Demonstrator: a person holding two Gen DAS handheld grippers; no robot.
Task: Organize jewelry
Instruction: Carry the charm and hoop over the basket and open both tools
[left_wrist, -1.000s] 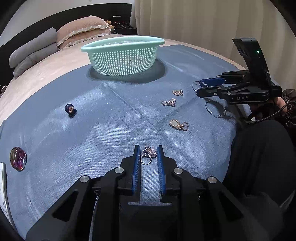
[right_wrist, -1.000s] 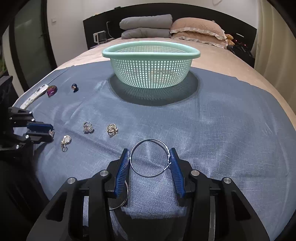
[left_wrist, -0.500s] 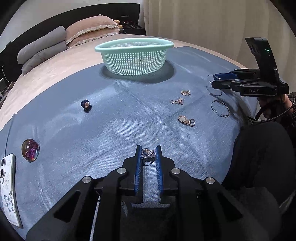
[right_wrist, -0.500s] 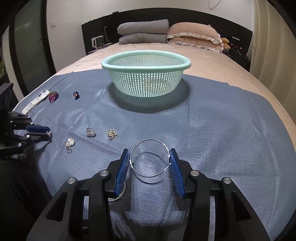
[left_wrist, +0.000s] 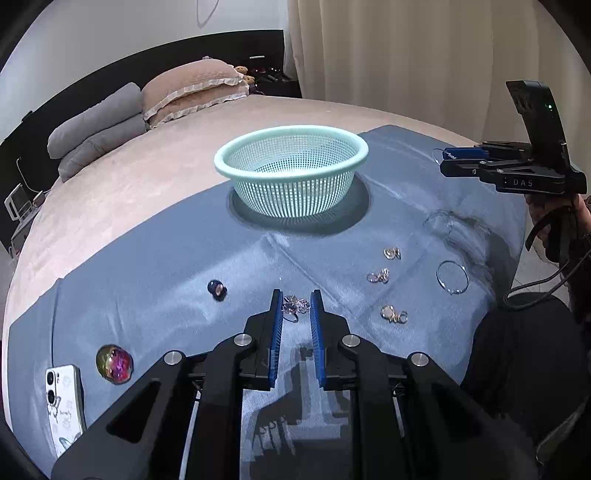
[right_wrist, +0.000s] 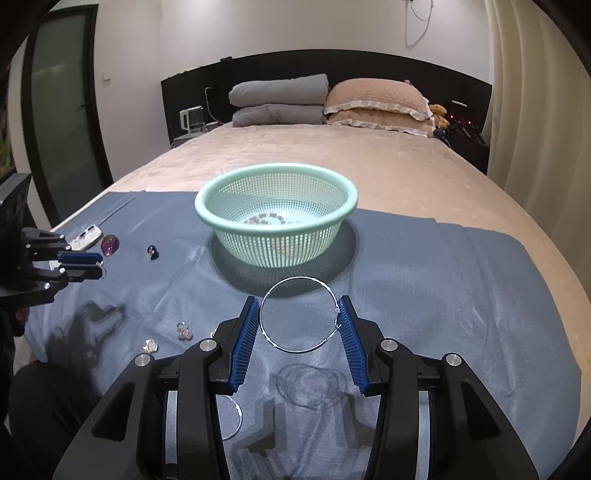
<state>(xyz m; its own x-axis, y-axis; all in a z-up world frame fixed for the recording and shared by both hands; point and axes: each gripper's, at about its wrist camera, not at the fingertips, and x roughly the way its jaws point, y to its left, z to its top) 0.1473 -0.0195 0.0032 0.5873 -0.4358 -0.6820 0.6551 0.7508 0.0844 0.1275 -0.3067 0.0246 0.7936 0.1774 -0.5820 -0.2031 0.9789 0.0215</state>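
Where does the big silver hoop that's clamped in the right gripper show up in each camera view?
Left wrist view: hoop at the far right edge, a thin sliver at the right gripper tips.
Right wrist view: hoop bottom centre, between the blue pads.
Shared landmark: the green basket.

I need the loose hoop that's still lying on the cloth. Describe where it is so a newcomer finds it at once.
Start at the mint basket on the blue cloth and come toward the near right edge. Past three small gold-toned charm clusters lies the hoop, flat and alone. It is a thin, plain wire circle, far larger than those clusters.
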